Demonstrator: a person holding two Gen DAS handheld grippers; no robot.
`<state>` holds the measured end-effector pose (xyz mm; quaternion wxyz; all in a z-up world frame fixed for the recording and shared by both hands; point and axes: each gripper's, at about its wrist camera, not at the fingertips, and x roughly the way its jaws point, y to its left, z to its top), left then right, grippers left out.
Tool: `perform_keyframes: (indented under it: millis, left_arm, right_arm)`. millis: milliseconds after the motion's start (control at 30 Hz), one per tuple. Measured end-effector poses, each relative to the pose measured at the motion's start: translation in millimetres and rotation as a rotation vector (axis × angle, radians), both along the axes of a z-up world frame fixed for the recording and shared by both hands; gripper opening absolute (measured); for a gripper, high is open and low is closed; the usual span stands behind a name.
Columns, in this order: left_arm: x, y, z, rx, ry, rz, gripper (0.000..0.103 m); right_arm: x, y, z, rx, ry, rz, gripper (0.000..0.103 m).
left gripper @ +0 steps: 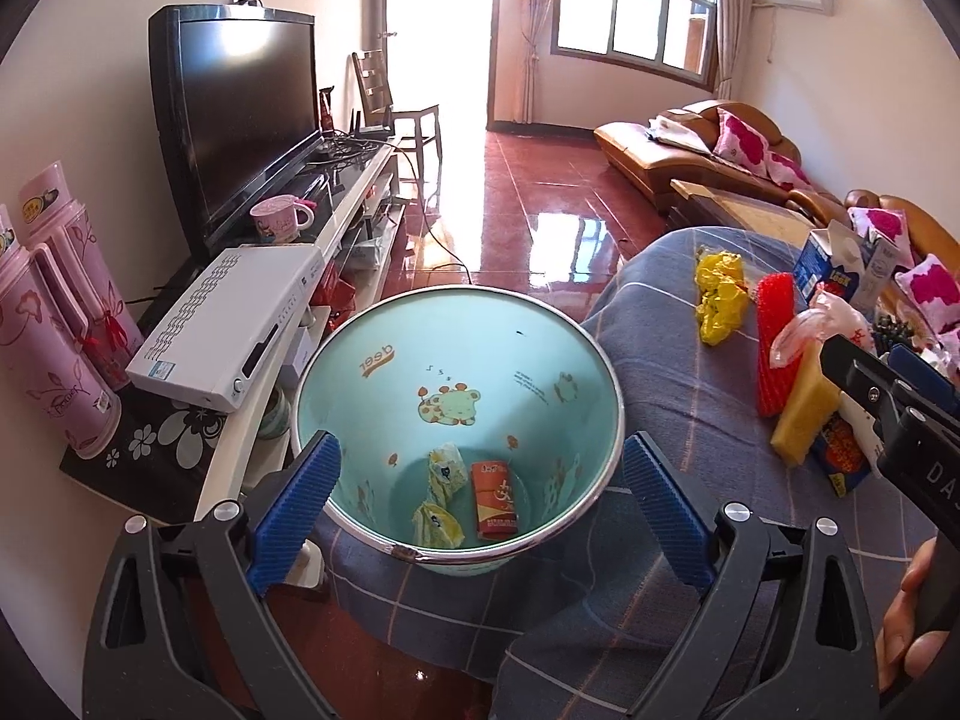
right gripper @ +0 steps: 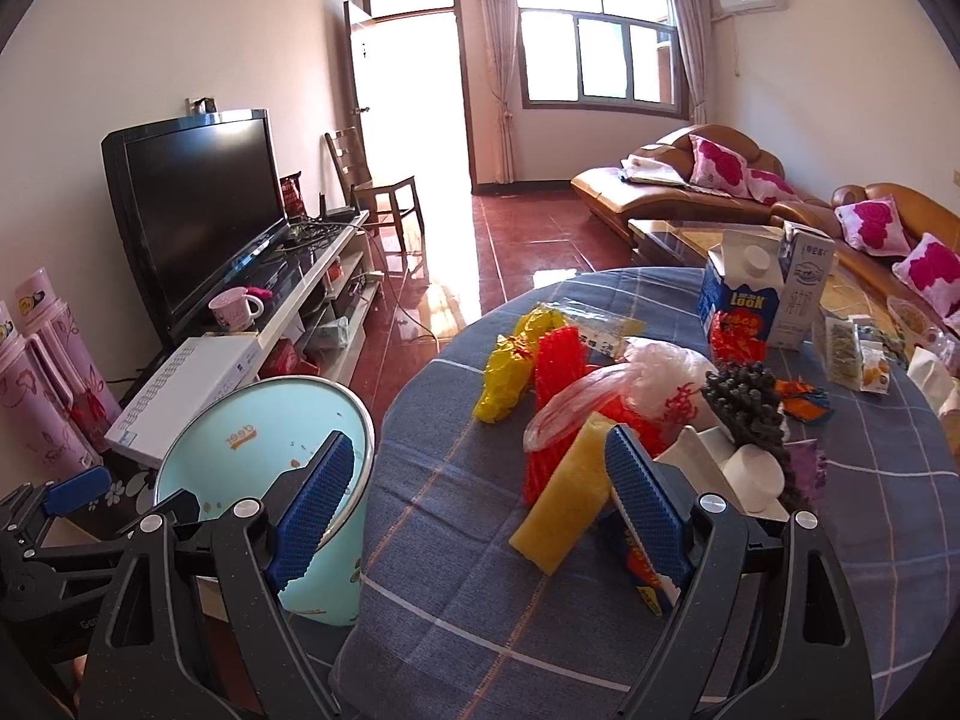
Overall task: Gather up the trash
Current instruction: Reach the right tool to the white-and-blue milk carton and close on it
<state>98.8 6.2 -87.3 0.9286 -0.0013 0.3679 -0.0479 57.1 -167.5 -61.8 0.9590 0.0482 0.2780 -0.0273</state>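
Note:
A pale teal bin (left gripper: 384, 396) stands against the edge of the table under the blue plaid cloth (left gripper: 672, 324). In it lie a red packet (left gripper: 495, 498) and two crumpled wrappers (left gripper: 447, 471). My left gripper (left gripper: 489, 510) hovers open over the bin's near rim with nothing between its blue pads. My right gripper (right gripper: 480, 498) is open over the cloth (right gripper: 480, 618), holding nothing. By its right pad lie a yellow sponge (right gripper: 567, 498) and a red-and-blue packet (right gripper: 645, 576). Behind them are red mesh (right gripper: 558, 372), a yellow bag (right gripper: 510, 372), a clear plastic bag (right gripper: 648, 378) and a blue carton (right gripper: 741, 294).
Left of the bin runs a low TV stand with a television (left gripper: 240, 114), a white box (left gripper: 228, 330), a pink mug (left gripper: 279, 219) and pink flasks (left gripper: 54, 330). A white cup (right gripper: 753, 474) and more wrappers crowd the table's right side. Sofas (right gripper: 678, 192) line the far right.

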Motion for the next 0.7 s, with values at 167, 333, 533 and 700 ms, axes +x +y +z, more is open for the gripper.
perform_keyframes:
  millis: [167, 333, 533, 700]
  left_arm:
    - [-8.9, -19.4, 3.1, 0.004, -0.004, -0.045, 0.093]
    - [-15.2, -35.2, 4.9, 0.007, -0.004, -0.085, 0.093]
    - [-19.7, -52.1, 3.9, 0.016, -0.002, -0.123, 0.093]
    - [-21.5, -68.5, -3.5, 0.023, 0.015, -0.154, 0.094]
  right_arm:
    - [-15.2, -19.6, 3.1, 0.007, -0.014, -0.042, 0.086]
    - [-28.3, -40.5, 4.1, 0.023, -0.022, -0.088, 0.086]
    - [-42.7, -64.4, 2.9, 0.042, -0.026, -0.137, 0.086]
    - [-60.6, -92.6, -4.7, 0.052, -0.024, -0.197, 0.087]
